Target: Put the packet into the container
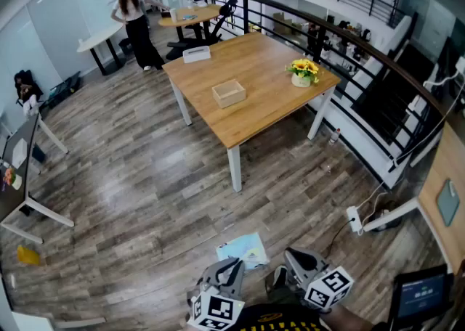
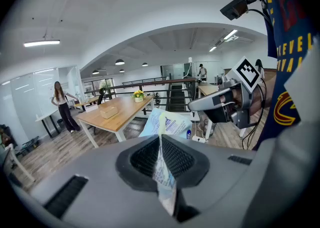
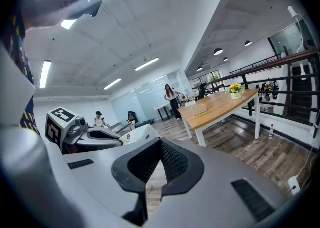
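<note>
The left tongs (image 2: 161, 138) were clamped on the packet (image 2: 167, 122). It stood edge-on between the pads, and its free end fanned out ahead of the tips. The right tongs (image 3: 160, 143) had their tips together with nothing between them, just beside the left pair and level with them.

The coming move turned on the distance to the container (image 1: 229, 93). It lay well ahead of both tongs on the counter (image 1: 269, 115), with a wide stretch of floor (image 1: 145, 177) between, so neither pair was really nearer. Only the left tongs carried anything. The packet's long axis already pointed forward toward the counter, so the carry probably called for little turning.

The head view showed the container's open top and its place near the counter's middle, but not the grip. The left gripper view showed the grip plainly and put the container ahead and slightly left of the tips, seen only from the side. The right gripper view confirmed that its own pads were bare.
</note>
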Motion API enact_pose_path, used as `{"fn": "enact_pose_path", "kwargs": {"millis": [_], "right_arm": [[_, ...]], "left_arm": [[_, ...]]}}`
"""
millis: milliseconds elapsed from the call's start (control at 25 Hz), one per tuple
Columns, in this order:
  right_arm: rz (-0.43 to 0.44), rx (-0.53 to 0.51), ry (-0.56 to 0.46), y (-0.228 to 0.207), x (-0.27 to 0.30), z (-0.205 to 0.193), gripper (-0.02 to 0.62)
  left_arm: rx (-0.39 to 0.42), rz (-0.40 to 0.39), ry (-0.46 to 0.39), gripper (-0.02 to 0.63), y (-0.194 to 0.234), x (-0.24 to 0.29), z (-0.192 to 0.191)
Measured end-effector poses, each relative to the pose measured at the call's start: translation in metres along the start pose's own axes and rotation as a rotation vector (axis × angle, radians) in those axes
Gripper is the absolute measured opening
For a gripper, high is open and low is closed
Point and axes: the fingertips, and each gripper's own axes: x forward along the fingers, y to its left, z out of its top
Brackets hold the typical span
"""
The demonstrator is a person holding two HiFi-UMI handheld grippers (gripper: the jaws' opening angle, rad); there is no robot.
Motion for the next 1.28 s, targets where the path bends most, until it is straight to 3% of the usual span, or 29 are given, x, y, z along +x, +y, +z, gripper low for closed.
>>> {"fn": "enact_pose_path", "kwargs": {"millis": [280, 440, 840, 1120, 1280], "right_arm": [[-0.046, 0.041, 0.014, 0.093, 0.027, -0.05, 0.009], [-0.048, 0.019, 0.024, 0.117, 0.023, -0.057, 0.009], [-0.038, 0.081, -0.078, 0.115, 0.006, -0.038, 0.011], [0.001, 0.076, -0.105, 0.095, -0.007, -0.03, 0.011], [0.021, 0.093, -0.07, 0.086, 0.002, -0.038, 0.011]], "left_arm": [[0.012, -0.04, 0.025, 0.018, 0.051, -0.067, -0.063], [0.012, -0.048, 0.025, 0.018, 0.061, -0.083, -0.076], [0.031, -0.017, -0.001, 0.018, 0.046, -0.092, -0.065], [-0.01, 0.036, -0.015, 0.018, 0.043, -0.087, -0.046], [0.008, 0.082, 0.003, 0.018, 0.054, -0.088, -0.045]]}}
